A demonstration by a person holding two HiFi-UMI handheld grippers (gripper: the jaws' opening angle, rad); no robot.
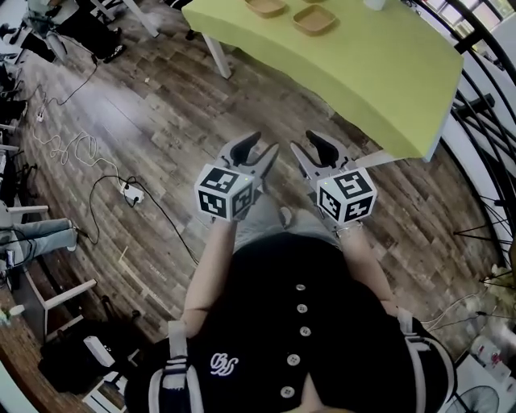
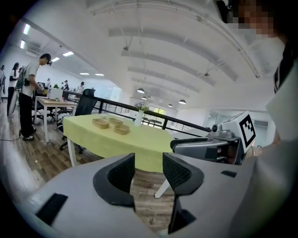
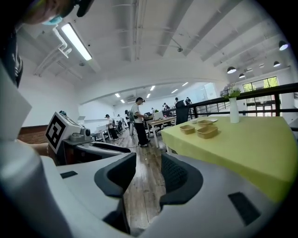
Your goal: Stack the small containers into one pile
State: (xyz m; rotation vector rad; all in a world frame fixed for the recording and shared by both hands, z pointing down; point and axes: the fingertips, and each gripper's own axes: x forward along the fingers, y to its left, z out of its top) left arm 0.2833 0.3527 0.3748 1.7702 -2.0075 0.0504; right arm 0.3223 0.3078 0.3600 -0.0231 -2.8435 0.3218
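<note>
Containers (image 1: pixel 314 19) sit far out on the yellow-green table (image 1: pixel 371 73), well apart from both grippers. Left gripper (image 1: pixel 256 153) and right gripper (image 1: pixel 314 151) are side by side over the wood floor (image 1: pixel 161 121), short of the table edge. Both have jaws apart with nothing between them.

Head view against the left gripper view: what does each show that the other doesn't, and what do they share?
Only the head view: the person's dark buttoned top and a power strip with cables on the floor. Only the left gripper view: the arched ceiling with lamps, and a standing person at a far desk. Both: the left gripper and right gripper, open and empty, the green table, tan containers on it, and the wooden floor.
</note>
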